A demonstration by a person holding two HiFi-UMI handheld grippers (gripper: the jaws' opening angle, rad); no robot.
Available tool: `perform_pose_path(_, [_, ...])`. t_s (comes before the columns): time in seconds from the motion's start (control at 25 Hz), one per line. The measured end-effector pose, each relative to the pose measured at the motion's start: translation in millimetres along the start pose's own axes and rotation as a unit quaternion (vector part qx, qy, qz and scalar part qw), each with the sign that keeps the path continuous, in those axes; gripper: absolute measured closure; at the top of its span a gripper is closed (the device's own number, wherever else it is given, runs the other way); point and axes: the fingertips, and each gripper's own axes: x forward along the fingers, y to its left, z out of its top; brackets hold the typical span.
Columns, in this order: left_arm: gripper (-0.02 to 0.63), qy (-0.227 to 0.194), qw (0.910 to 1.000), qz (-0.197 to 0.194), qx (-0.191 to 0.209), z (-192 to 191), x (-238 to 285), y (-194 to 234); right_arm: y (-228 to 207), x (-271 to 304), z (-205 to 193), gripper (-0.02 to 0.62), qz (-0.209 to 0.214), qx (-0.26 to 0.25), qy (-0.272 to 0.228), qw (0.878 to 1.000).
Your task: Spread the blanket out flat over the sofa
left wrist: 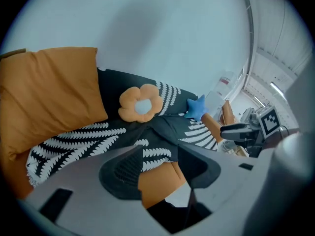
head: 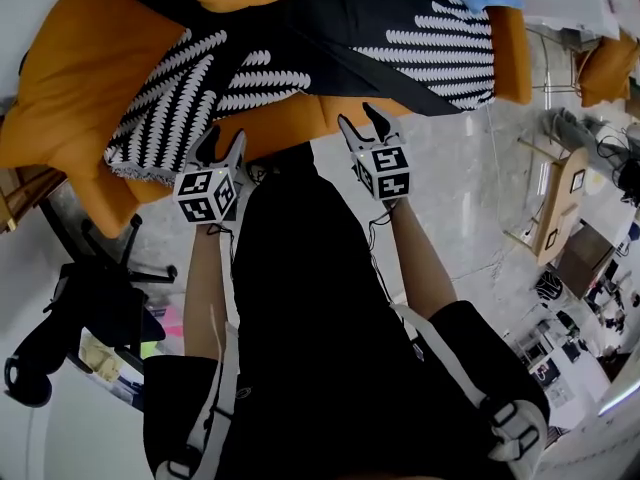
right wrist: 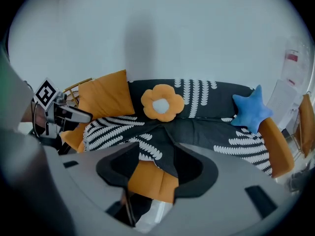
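Shiny pale floor, and the orange sofa (head: pixel 300 118) sits at 12 o'clock with the leaf-print blanket (head: pixel 400 38) draped on it, doubled over near the front middle. Left gripper (head: pixel 222 146) and right gripper (head: pixel 360 118) hover just short of it, fingers wide and empty. I'd pinch one layer of front hem at 11 and 1 o'clock, then pull apart evenly.

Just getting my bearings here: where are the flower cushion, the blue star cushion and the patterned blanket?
flower cushion (right wrist: pixel 161 104), right gripper view, its pale centre.
blue star cushion (right wrist: pixel 251 111), right gripper view, its middle.
blanket (right wrist: pixel 206 134), right gripper view, plain dark stretch on the seat.
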Motion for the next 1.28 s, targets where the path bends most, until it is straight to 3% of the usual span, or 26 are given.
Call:
perform_pose_path(0.52, [0.38,0.043,0.9984,0.034,-0.011,4,76,24,-42,77,-24,0.368,0.047,0.038,0.043,0.997])
perform_pose_path(0.8, [0.382,0.056,0.9964,0.051,-0.037,-4,113,43,-62,127,-33,0.37,0.062,0.049,0.048,0.996])
perform_pose_path(0.96, [0.381,0.073,0.9954,0.056,-0.027,-16,135,54,-66,150,-39,0.37,0.066,0.057,0.049,0.995])
perform_pose_path(1.16, [0.382,0.09,0.9945,0.052,0.012,-22,169,53,-76,173,-51,0.371,0.065,0.056,0.057,0.995])
perform_pose_path(1.28, [0.381,0.102,0.9935,0.05,0.011,-34,182,61,-77,186,-61,0.371,0.062,0.061,0.063,0.994])
